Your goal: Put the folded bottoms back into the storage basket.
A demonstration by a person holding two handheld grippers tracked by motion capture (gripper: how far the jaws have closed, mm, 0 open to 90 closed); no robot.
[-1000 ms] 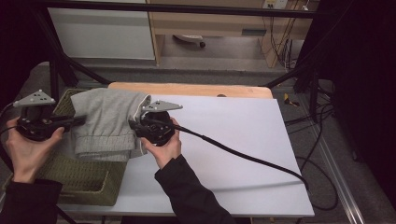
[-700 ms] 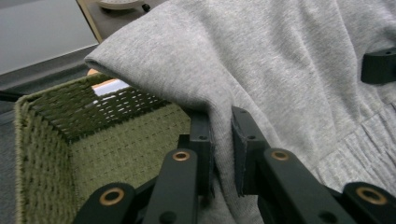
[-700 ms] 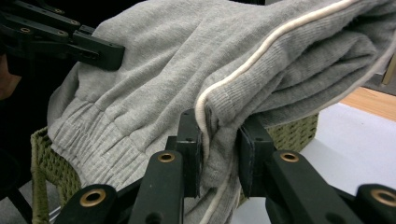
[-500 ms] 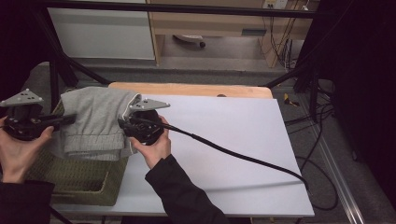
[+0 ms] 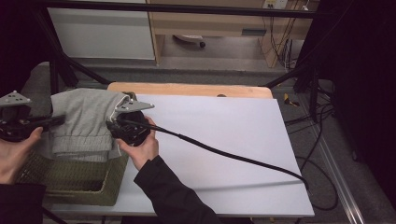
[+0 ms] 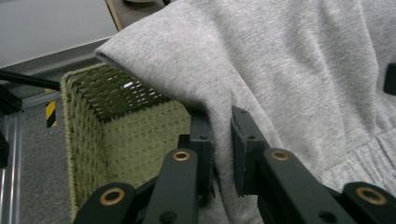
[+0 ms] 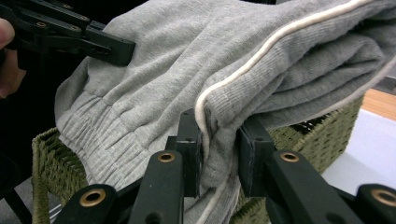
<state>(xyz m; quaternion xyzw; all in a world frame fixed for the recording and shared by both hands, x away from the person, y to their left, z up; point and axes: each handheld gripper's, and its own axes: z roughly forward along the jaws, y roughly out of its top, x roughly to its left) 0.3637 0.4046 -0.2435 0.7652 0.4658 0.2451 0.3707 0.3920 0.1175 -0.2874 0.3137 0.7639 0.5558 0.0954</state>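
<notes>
A folded grey sweatshirt [image 5: 84,123] with ribbed hems hangs between my two grippers, above a green woven basket [image 5: 70,179] at the table's left end. My left gripper [image 5: 60,120] is shut on the garment's left side. In the left gripper view its jaws [image 6: 222,135] pinch a fold of grey cloth [image 6: 289,70] over the basket's hollow [image 6: 116,140]. My right gripper [image 5: 116,127] is shut on the right side. In the right gripper view its jaws [image 7: 219,140] clamp a ribbed, white-piped edge [image 7: 187,70], with the left gripper [image 7: 116,49] gripping the far side.
The white tabletop [image 5: 224,140] spreads to the right, with a wooden strip [image 5: 187,88] along its far edge. The right gripper's black cable [image 5: 224,154] trails across it to the right edge. Dark frame poles [image 5: 60,65] stand behind the basket.
Both grippers have carried the sweatshirt leftward, from over the table's left edge to above the basket. Both grips are unchanged.
</notes>
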